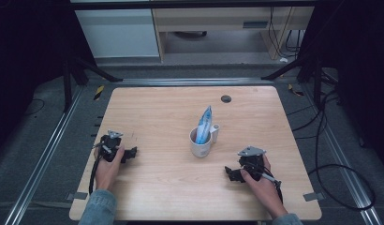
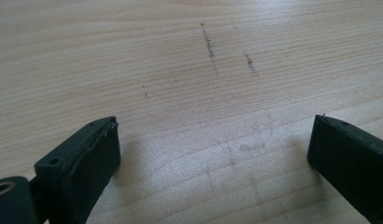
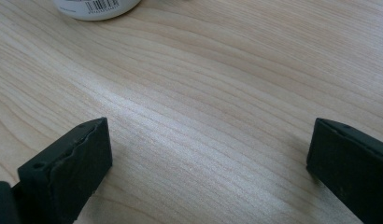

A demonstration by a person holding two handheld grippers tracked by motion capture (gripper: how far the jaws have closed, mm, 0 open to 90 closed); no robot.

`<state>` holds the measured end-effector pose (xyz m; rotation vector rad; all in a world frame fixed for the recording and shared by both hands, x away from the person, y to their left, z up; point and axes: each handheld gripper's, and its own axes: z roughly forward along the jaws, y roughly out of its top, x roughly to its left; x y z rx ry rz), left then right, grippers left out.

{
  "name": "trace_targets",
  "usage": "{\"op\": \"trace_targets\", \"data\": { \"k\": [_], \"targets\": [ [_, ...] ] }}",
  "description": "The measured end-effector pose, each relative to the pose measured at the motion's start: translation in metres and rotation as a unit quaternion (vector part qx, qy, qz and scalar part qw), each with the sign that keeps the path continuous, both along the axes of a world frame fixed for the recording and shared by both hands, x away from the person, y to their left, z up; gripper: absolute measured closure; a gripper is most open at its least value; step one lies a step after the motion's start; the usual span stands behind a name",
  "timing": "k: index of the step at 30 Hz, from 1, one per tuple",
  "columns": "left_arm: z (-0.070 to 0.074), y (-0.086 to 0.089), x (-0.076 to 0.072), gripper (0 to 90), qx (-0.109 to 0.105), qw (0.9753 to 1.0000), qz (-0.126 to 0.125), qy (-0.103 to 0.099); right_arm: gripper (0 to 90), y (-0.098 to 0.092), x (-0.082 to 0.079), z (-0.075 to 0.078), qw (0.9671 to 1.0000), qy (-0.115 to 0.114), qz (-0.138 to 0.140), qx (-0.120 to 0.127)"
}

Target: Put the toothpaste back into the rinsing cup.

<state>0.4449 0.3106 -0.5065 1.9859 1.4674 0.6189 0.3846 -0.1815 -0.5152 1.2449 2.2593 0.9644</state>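
Claws: two, one per hand, both low on the desk [image 1: 148,103]. Left claw [image 1: 132,153] held wide, jaws far apart with bare wood between, nothing gripped; likewise wide in the left gripper view [image 2: 213,144], over faint dark scuffs on the grain. Right claw [image 1: 230,172] also spread wide and empty; same in the right gripper view [image 3: 208,149].

Mugs: one, white [image 1: 200,142], between the two claws and a little farther out, well apart from each; handle on the far side. Pouches: one, blue and white [image 1: 205,123], upright in the mug, tip above the rim. Just a white base with a barcode [image 3: 97,7] ahead of the right claw at upper left.

Open wood between each claw and mug.

Pale wood-grain top with rounded corners, one dark round grommet [image 1: 226,98] beyond the mug. Around it grey floor, metal rails, black cables beside the right claw's side, dark frame legs, light cabinets at the back.
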Motion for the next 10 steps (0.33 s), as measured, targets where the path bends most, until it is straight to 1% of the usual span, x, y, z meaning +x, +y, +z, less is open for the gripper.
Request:
{"op": "trace_targets", "data": {
  "k": [1,3,10],
  "targets": [
    [-0.0017,0.0015,-0.0006,0.3,-0.002,1.0000,-0.002,-0.008,0.3,-0.0001,0.0001,0.0000,1.0000,-0.001,0.001,-0.001],
    [-0.0025,0.0026,-0.0008,0.0,-0.005,0.9999,-0.004,-0.012,0.3,-0.0001,0.0001,0.0000,1.0000,-0.001,0.001,-0.001],
    [-0.0025,0.0024,-0.0006,0.0,-0.005,0.9999,-0.003,-0.011,0.3,-0.0001,0.0001,0.0000,1.0000,-0.001,0.001,-0.001]
  ]
}}
